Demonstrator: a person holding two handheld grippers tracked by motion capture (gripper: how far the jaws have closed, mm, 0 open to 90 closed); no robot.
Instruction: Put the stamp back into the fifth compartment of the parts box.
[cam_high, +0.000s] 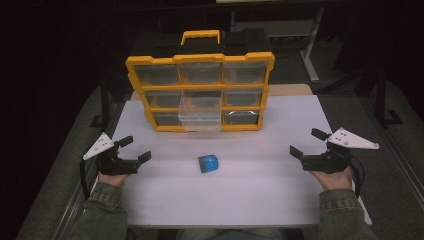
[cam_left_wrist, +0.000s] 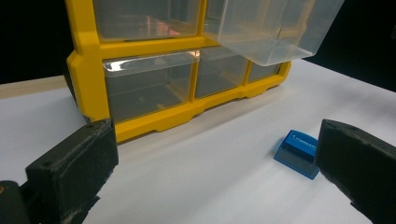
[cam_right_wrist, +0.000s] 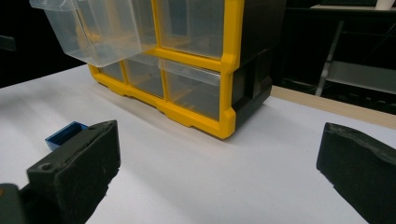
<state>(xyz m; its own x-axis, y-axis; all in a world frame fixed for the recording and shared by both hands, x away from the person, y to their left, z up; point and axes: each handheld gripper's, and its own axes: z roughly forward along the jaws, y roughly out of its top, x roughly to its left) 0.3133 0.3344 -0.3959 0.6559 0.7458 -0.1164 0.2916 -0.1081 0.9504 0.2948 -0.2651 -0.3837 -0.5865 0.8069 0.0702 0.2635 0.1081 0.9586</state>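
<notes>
A yellow organiser case with clear drawers stands upright at the back of the white table. Its middle drawer is pulled out toward me; it also shows in the left gripper view and the right gripper view. A small blue box lies on the table in front of the case, also seen in the gripper views. My left gripper rests at the table's left, open and holding nothing. My right gripper rests at the right, open and holding nothing.
The table's edges drop off to a dark floor on both sides. A wooden strip runs behind the case. A metal frame leg stands in the dark background at the back right.
</notes>
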